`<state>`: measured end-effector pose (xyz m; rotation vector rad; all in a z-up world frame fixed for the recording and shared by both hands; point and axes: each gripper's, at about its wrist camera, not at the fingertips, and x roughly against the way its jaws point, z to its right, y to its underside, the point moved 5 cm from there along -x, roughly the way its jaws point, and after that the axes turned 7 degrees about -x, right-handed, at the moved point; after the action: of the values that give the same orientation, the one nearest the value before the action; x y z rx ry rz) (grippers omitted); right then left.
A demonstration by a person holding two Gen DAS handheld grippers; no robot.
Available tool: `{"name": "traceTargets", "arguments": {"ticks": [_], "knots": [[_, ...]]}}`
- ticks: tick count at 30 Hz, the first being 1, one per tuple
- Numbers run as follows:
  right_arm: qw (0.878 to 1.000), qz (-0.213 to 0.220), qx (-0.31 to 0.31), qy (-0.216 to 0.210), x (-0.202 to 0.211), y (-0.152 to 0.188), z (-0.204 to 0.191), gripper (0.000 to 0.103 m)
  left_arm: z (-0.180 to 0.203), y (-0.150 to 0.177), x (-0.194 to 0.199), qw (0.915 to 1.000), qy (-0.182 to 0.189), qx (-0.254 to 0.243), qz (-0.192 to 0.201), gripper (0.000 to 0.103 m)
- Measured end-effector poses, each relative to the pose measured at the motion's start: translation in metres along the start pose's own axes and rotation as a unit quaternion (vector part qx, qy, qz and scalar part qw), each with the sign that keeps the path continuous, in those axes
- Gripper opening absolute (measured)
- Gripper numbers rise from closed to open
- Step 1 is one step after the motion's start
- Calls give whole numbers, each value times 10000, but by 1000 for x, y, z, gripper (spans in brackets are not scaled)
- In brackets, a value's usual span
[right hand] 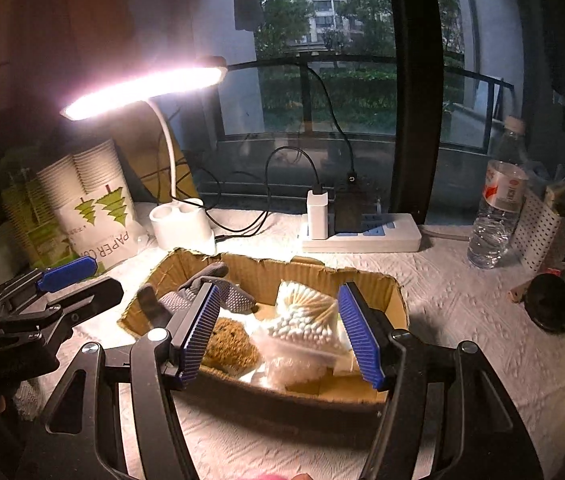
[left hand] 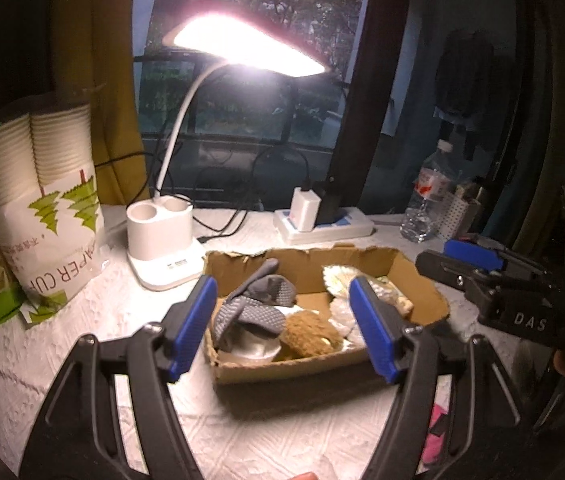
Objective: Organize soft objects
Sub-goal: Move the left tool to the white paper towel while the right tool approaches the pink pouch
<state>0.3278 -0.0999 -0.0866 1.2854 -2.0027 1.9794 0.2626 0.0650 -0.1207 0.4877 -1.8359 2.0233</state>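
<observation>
A shallow cardboard box (left hand: 418, 284) (right hand: 390, 292) sits on the white cloth. It holds a grey dotted glove (left hand: 250, 312) (right hand: 230, 296), a brown fuzzy sponge (left hand: 310, 334) (right hand: 230, 346), a clear bag of cotton swabs (right hand: 306, 320) (left hand: 340, 280) and other soft items. My left gripper (left hand: 284, 330) is open and empty, hovering above the box's near side. My right gripper (right hand: 282, 336) is open and empty above the box's front. Each gripper shows at the edge of the other view: the right one (left hand: 470, 256), the left one (right hand: 66, 276).
A lit white desk lamp (left hand: 162, 236) (right hand: 182, 224) stands behind the box. Bagged paper cups (left hand: 42, 208) (right hand: 90, 204) are at the left. A power strip (left hand: 322, 228) (right hand: 362, 236) and water bottle (left hand: 426, 196) (right hand: 498, 208) stand at the back. A black round object (right hand: 550, 304) lies right.
</observation>
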Motion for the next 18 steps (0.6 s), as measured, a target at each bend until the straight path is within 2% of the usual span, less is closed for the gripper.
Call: {"name": "traceTargets", "arguments": {"ticks": [18], "knots": [[9999,128,-7,56,55,29,-9,65,25,11,43,9998,76,-128,137,70]]}}
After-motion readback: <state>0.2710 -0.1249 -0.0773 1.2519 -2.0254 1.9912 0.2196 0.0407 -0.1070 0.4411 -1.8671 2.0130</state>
